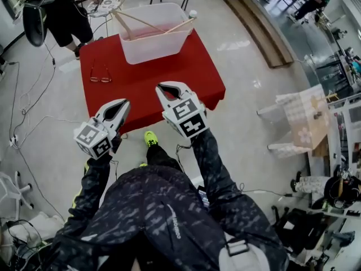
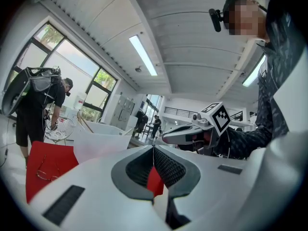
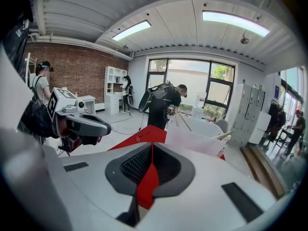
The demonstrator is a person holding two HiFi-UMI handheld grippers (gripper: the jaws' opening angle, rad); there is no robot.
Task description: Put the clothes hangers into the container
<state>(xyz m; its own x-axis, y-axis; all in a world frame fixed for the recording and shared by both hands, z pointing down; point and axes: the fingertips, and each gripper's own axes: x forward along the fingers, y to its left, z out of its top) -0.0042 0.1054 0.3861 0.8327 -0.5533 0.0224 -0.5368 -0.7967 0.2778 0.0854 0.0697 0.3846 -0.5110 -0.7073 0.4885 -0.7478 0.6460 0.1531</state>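
A translucent white container [image 1: 148, 48] stands at the far side of a red-covered table [image 1: 141, 92], with wooden clothes hangers [image 1: 138, 21] leaning in it and poking over the rim. A thin wire item like a pair of glasses [image 1: 100, 75] lies on the cloth at the left. My left gripper [image 1: 125, 103] hangs before the table's near edge, shut and empty. My right gripper [image 1: 161, 86] is over the near edge, also shut with nothing in it. The container [image 3: 197, 138] shows ahead in the right gripper view and at the left [image 2: 96, 143] in the left gripper view.
A person in black [image 1: 65, 10] stands behind the table's left corner beside a round wire stand [image 1: 107, 1]. Cables [image 1: 22, 112] trail over the floor at the left. A wooden step [image 1: 259, 27] and a draped chair [image 1: 299, 117] are at the right.
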